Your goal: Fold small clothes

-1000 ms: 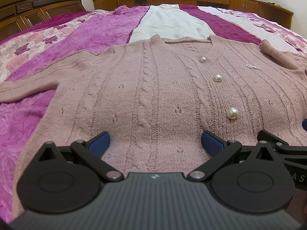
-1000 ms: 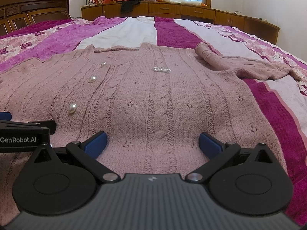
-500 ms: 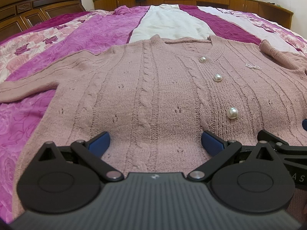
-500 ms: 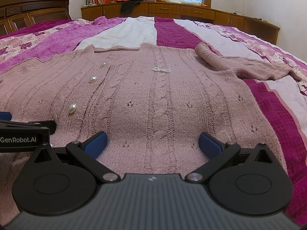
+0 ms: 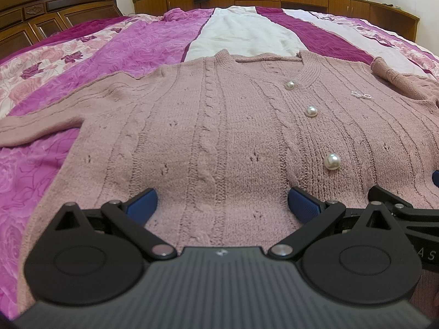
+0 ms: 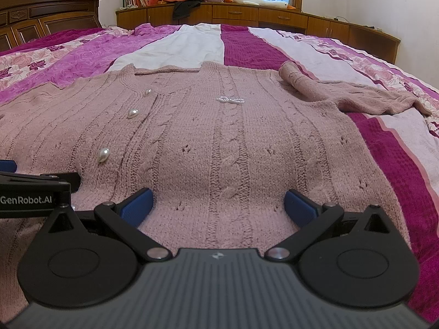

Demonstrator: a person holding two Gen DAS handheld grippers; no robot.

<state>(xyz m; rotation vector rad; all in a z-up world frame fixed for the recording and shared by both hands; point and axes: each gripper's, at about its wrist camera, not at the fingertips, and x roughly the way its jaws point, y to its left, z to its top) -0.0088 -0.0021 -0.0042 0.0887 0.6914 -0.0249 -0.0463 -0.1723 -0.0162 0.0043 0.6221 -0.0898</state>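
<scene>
While both grippers hover low over the hem, I see nothing has shifted against the frames a second back: same pose, same cloth, so I read this as a pause before the first fold. My left gripper (image 5: 221,204) has its blue pads spread wide with nothing between them, and my right gripper (image 6: 218,203) is equally wide and empty; the two sit close side by side, each showing at the edge of the other's view.

Under them the pink cable-knit cardigan (image 6: 219,142) lies flat, front up, on the striped magenta bedspread (image 6: 389,148). Its long axis runs away from me, hem nearest, V-neck pointing toward the far wooden cabinets (image 6: 247,13). Pearl buttons (image 5: 332,161) march up the placket. Its left sleeve (image 5: 41,126) stretches straight out sideways; its right sleeve (image 6: 351,96) is bunched and angled across the stripes. Judging by that, the sleeves want folding inward first, and the rumpled one may drag.
</scene>
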